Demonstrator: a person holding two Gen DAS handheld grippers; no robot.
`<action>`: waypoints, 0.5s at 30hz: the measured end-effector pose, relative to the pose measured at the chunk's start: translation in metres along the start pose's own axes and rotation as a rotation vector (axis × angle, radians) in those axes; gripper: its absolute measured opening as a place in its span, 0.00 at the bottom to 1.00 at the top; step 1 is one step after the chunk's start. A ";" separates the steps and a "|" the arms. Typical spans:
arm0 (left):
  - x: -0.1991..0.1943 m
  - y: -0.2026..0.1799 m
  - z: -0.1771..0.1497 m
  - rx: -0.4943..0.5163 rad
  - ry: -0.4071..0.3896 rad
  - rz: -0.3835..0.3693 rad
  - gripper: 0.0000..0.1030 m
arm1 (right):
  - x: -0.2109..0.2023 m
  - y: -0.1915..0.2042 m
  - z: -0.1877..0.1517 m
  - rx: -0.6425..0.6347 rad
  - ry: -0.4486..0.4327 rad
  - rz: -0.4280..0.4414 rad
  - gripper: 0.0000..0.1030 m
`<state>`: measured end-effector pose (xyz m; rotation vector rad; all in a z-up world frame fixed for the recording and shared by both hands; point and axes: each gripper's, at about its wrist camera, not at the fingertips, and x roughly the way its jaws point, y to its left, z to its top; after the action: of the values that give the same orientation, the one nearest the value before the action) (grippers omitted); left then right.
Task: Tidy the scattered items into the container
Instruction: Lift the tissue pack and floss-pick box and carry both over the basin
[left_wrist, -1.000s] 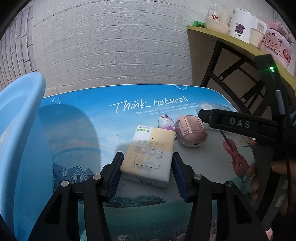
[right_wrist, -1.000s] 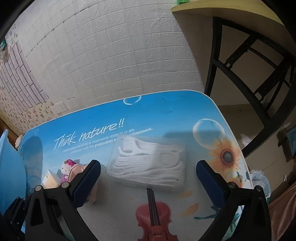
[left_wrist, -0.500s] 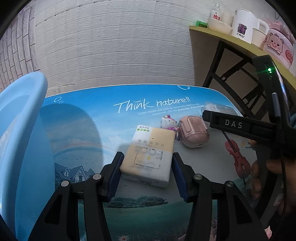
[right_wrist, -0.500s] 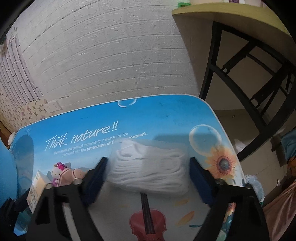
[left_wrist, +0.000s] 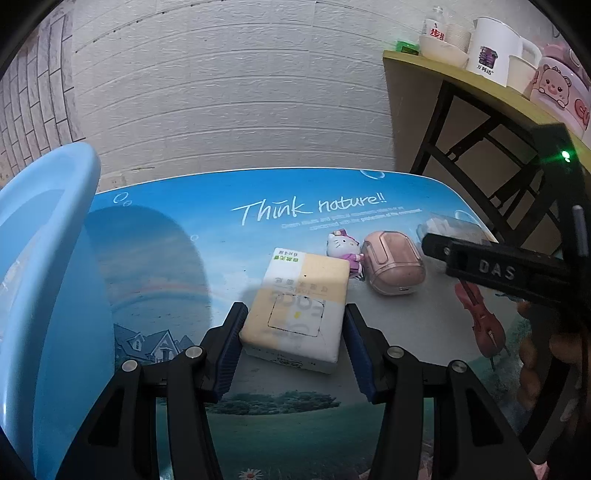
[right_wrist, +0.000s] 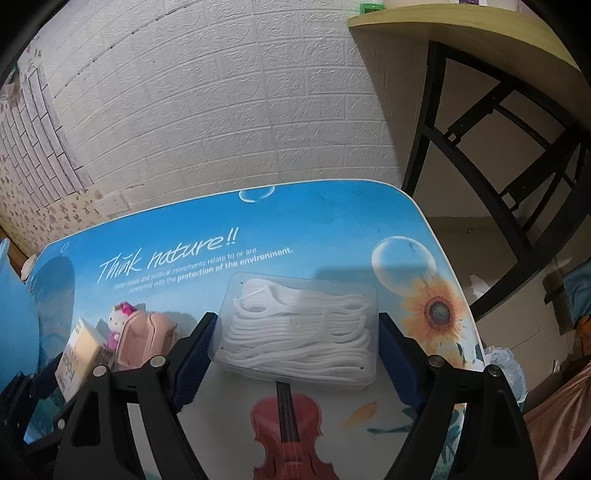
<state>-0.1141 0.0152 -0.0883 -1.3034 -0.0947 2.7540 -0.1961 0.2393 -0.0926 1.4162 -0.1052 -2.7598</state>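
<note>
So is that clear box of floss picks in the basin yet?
No. The floss box lies flat on the table, between the right gripper's pads; the blue basin stands far left.

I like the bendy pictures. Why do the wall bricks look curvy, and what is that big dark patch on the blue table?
Left wrist view: the fisheye lens bends the wall bricks; the dark patch looks like the blue tub's shadow. Right wrist view: same bending, and the floss pick box looks sharp, not blurred.

The right gripper (right_wrist: 293, 350), wide open 1 second earlier, has closed its blue pads onto the clear floss-pick box (right_wrist: 299, 328) at lower centre of frame.
</note>
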 end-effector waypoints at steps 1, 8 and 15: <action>0.000 0.000 0.000 0.001 0.000 0.004 0.49 | -0.001 -0.001 -0.001 0.000 0.001 0.001 0.82; -0.003 -0.002 -0.002 -0.005 -0.003 0.047 0.48 | -0.016 -0.011 -0.016 0.013 0.009 0.018 0.82; -0.018 -0.010 -0.012 -0.005 -0.001 0.053 0.48 | -0.040 -0.005 -0.036 -0.062 0.006 0.051 0.82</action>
<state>-0.0929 0.0230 -0.0812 -1.3253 -0.0683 2.8003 -0.1434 0.2455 -0.0820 1.3871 -0.0541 -2.6928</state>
